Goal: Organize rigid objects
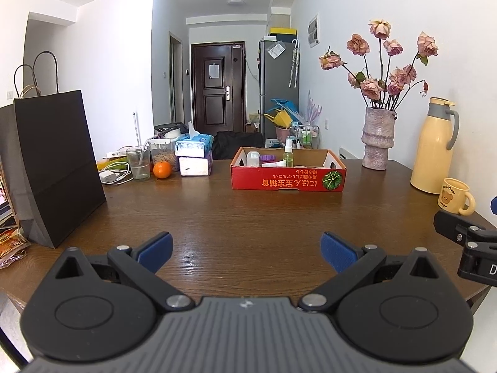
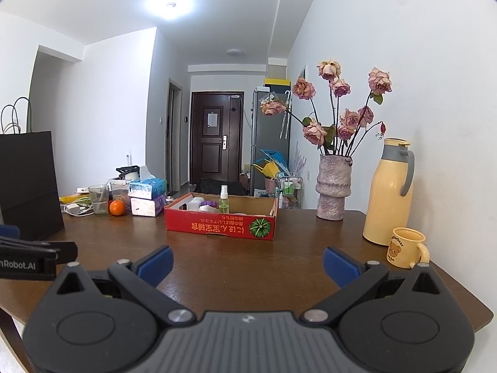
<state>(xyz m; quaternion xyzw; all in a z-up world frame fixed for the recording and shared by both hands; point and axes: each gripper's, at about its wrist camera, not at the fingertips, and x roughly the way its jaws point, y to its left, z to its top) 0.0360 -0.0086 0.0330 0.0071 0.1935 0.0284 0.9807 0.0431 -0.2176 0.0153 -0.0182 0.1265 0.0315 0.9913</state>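
Here my left gripper (image 1: 247, 253) and right gripper (image 2: 248, 267) both hover over the wooden table (image 1: 248, 217), fingers spread wide and empty. The red cardboard box (image 1: 287, 180) sits farther back, holding a green spray bottle (image 1: 288, 154) and small containers, beside the vase (image 1: 376, 138).

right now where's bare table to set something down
Bare wood spans from both open hand-held grippers to the red box, and between the box and the vase. Crowded: far left by the orange and tissue packs.
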